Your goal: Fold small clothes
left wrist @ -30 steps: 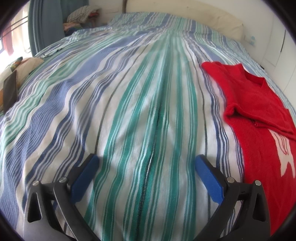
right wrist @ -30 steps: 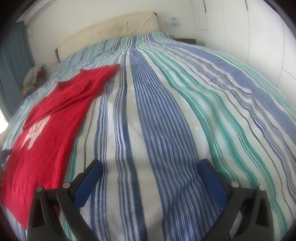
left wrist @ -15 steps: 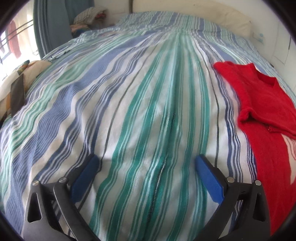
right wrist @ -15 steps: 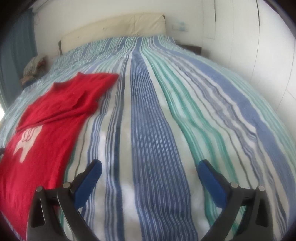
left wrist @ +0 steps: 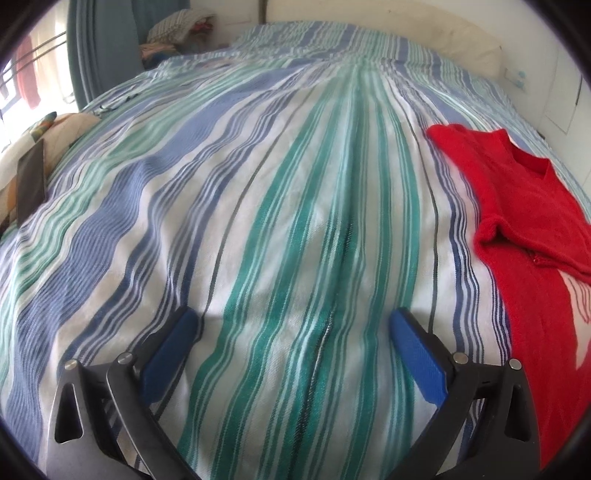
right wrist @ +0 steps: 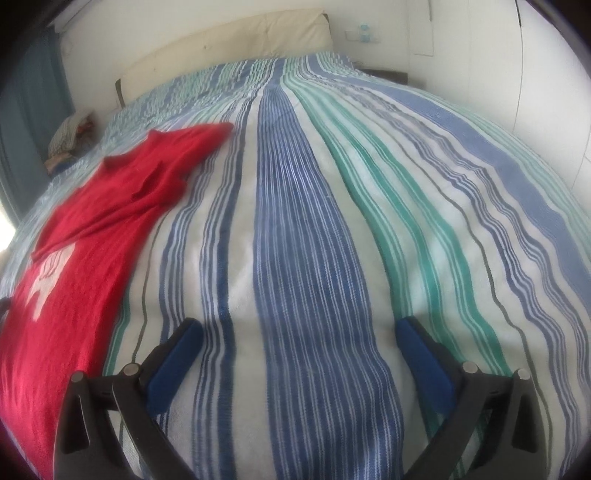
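Red knit top lies flat on the striped bedspread between my two grippers, at the right edge of the left wrist view and the left edge of the right wrist view; its near hem is cut off by the frame in both, and its white motif is only partly visible, too clipped for me to read. One sleeve lies folded across the chest. My left gripper hangs over bare bedspread with its blue pads spread wide, gripping nothing. My right gripper is likewise spread wide and empty, just right of the top. A blurred heap of cloth sits far left.
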Available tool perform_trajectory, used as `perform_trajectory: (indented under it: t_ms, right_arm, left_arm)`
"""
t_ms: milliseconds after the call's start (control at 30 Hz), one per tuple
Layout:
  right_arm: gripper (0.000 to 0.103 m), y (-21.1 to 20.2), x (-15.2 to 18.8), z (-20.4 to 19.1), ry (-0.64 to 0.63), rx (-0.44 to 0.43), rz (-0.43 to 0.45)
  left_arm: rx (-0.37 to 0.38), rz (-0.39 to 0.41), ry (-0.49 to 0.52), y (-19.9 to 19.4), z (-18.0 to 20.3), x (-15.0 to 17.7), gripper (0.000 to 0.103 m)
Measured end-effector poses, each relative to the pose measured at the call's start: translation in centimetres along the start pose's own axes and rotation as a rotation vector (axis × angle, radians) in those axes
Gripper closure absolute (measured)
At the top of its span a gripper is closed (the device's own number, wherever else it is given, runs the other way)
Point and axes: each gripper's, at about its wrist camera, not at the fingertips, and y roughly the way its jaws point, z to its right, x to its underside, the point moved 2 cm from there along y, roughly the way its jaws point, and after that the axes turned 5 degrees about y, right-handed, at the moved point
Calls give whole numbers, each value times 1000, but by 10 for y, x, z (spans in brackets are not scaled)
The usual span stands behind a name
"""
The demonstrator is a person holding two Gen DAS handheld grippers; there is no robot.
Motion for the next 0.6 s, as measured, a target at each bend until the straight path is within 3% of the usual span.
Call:
perform_trajectory:
  t_ms: [600]
  right_arm:
    - [0,-2,0,-2,2,4,7]
  left_arm:
    - [0,0,0,0,0,0,0]
